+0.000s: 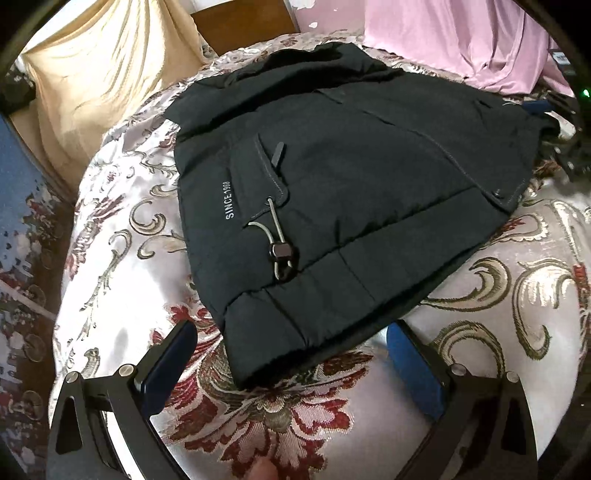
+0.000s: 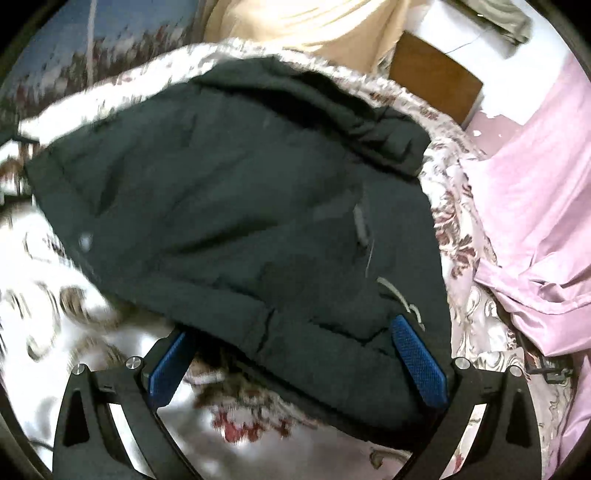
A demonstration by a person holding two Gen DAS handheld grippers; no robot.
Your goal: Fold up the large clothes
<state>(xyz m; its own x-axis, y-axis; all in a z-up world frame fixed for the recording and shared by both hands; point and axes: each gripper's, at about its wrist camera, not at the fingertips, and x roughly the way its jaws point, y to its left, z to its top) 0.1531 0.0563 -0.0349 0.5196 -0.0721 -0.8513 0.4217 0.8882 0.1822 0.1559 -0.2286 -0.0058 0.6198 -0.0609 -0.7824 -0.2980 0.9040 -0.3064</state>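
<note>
A dark padded jacket (image 1: 332,177) lies folded on a floral bedspread (image 1: 147,236). It bears the print "SINCE 1968" and a grey drawstring with a toggle (image 1: 282,253). My left gripper (image 1: 291,339) is open, its blue pads either side of the jacket's near corner, just above the bedspread. In the right wrist view the jacket (image 2: 221,192) fills the middle, blurred. My right gripper (image 2: 291,347) is open over the jacket's near hem; the right pad lies on the fabric, the left pad at the hem's edge.
A pink sheet (image 1: 480,40) is bunched at the far right of the bed; it also shows in the right wrist view (image 2: 535,184). A cream cloth (image 1: 99,62) hangs at the far left. A brown headboard (image 1: 243,22) stands behind.
</note>
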